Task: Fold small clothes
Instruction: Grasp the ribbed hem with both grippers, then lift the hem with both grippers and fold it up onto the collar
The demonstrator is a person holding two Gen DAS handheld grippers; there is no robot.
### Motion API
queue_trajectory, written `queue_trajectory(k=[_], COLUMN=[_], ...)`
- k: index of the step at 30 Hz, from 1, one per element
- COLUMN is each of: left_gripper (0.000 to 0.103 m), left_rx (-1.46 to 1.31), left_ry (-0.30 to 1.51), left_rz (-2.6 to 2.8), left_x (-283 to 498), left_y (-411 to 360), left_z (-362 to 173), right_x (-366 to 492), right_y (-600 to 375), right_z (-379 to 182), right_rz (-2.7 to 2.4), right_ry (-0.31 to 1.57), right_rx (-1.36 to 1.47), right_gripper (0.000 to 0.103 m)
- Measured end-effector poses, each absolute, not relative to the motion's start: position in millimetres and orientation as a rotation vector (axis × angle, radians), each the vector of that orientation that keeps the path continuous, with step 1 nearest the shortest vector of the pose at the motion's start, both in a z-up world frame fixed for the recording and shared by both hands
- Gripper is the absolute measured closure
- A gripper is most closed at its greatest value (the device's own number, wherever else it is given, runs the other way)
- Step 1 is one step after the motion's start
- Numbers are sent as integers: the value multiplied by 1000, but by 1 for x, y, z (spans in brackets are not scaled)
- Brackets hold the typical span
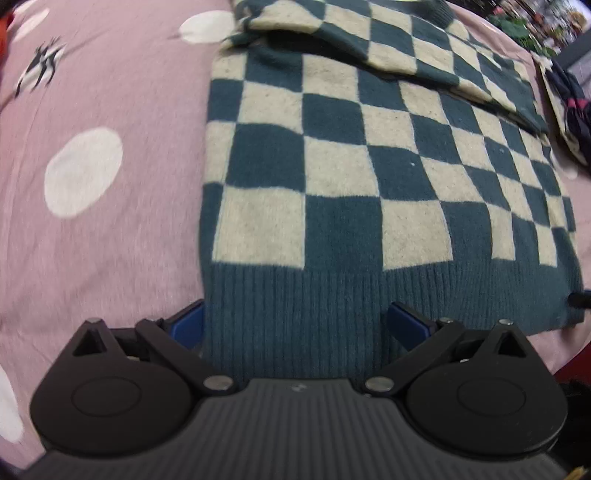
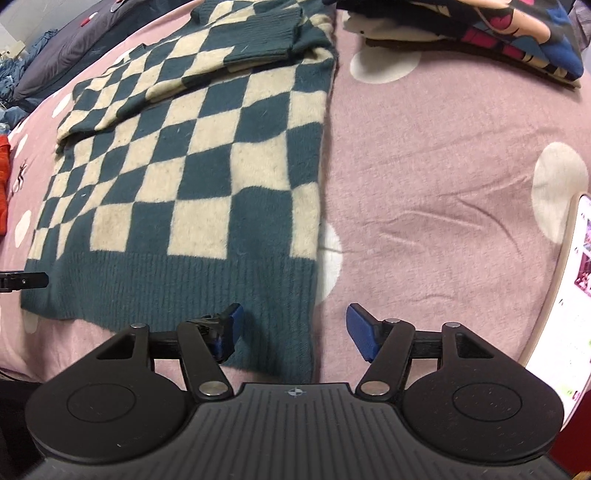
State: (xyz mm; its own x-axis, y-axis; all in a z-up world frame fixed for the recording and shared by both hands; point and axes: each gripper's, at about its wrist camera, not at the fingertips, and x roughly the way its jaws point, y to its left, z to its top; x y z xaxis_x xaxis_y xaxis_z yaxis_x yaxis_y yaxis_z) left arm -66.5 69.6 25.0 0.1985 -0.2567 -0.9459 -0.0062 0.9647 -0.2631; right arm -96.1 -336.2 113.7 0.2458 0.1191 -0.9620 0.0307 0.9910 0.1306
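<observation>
A teal and cream checkered sweater [image 1: 351, 166] lies flat on the pink bed cover, sleeves folded across its upper part. It also shows in the right wrist view [image 2: 192, 158]. My left gripper [image 1: 295, 325] is open, its blue pads astride the left corner of the ribbed teal hem [image 1: 295, 306]. My right gripper [image 2: 293, 328] is open, astride the hem's right corner [image 2: 280, 332]; its left pad rests on the hem and its right pad is over the bed cover. The tip of the left gripper [image 2: 22, 281] shows at the far left of the right wrist view.
The pink bed cover [image 2: 443, 184] has white dots. A folded dark patterned garment [image 2: 498, 33] lies at the top right. A phone [image 2: 569, 295] lies at the right edge. An orange item [image 2: 3, 177] sits at the left. Dark bedding [image 2: 74, 40] lies at the back.
</observation>
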Motion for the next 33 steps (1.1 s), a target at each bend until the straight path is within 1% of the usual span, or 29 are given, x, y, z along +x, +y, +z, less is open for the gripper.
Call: queue_trajectory(k=[3, 4, 6, 7, 8, 12, 13, 14, 15, 16, 17, 18, 19, 20, 21, 22, 23, 25, 33], left_gripper=[0, 0, 0, 1, 2, 10, 14, 22, 27, 39, 52, 59, 70, 79, 84, 89, 89, 90, 94], left_rx=[-306, -334, -389, -408, -420, -417, -421, -425, -426, -424, -424, -430, -446, -474, -512, -547, -566, -550, -507], left_ry=[1357, 1357, 1344, 1343, 1338, 1325, 1322, 1318, 1314, 1311, 1311, 1312, 1316, 1320, 1321, 1323, 1326, 1332, 1343], left_rz=[-166, -158, -146, -138, -130, -93, -84, -69, -48, -27, -8, 10, 22, 30, 31, 31, 31, 23, -61], left_x=[-70, -71, -72, -75, -77, -85, -87, -90, -92, -94, -94, -95, -96, -97, -98, -99, -99, -98, -78], left_y=[77, 80, 86, 88, 90, 88, 88, 89, 90, 92, 95, 99, 105, 111, 117, 122, 124, 122, 93], left_z=[25, 25, 24, 24, 24, 28, 28, 29, 30, 31, 30, 30, 31, 30, 30, 29, 28, 30, 39], right_x=[-97, -97, -95, -94, -93, -90, -90, -89, -87, -86, -86, -85, -84, -83, -83, -82, -82, -81, -83], right_y=[-336, -335, -333, -332, -331, -328, -328, -328, -327, -327, -327, -327, -326, -326, -326, -326, -325, -324, -325], right_z=[113, 114, 113, 113, 112, 111, 110, 110, 109, 109, 109, 109, 108, 108, 108, 108, 108, 108, 112], right_rz=[73, 78, 98, 110, 122, 140, 142, 144, 147, 149, 152, 156, 159, 161, 164, 169, 175, 183, 184], right_ry=[1337, 1343, 1356, 1363, 1372, 1390, 1394, 1399, 1403, 1408, 1412, 1416, 1420, 1423, 1424, 1423, 1423, 1420, 1408], right_rx=[129, 122, 111, 109, 107, 88, 88, 87, 83, 78, 75, 76, 77, 77, 77, 78, 81, 79, 93], right_gripper=[4, 7, 16, 28, 34, 35, 36, 38, 40, 43, 49, 53, 58, 64, 68, 76, 84, 87, 90])
